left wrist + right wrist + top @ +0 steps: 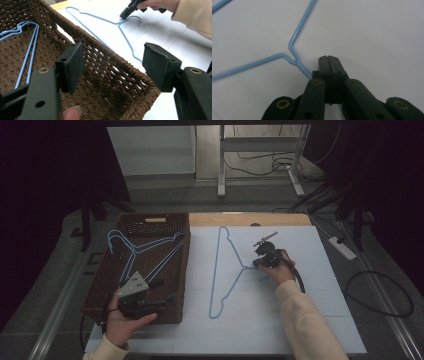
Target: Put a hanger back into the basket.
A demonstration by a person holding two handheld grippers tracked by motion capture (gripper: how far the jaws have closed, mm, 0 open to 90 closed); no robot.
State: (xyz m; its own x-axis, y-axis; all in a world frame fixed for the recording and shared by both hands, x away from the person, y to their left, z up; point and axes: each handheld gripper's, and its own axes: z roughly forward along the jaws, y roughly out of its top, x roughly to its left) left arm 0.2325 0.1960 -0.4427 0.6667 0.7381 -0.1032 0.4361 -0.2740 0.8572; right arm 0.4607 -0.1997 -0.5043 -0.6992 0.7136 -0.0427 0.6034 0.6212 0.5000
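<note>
A pale tabletop (300,320) carries a brown wicker basket (100,290) and a light blue wire hanger (216,270) lying flat just beside it.

The right gripper (263,260), held in a hand with a cream sleeve (305,320), is down at the hanger's neck. In the right gripper view its fingers (329,65) are pressed together, pads meeting with no gap. The hanger's twisted neck (295,60) lies just ahead of the fingertips and a little to their left, and the wire runs back from it to the left finger's base and goes out of sight beneath it. Whether the fingers actually pinch the wire cannot be told. From the neck, the two shoulder wires spread away from the fingers, one up and ahead, one far off to the left. In the left gripper view the hanger's hook (136,20) curls just past the right gripper's tip.

The left gripper (156,296) is held over the basket's near end. Its fingers (72,63) are spread wide with nothing between the pads. The basket's woven rim (105,53) passes under the gap between them. A second blue hanger (27,50) lies inside the basket, ahead of and left of the left finger, well apart from it. The hanger on the tabletop lies beyond the rim, ahead of the right finger.
</note>
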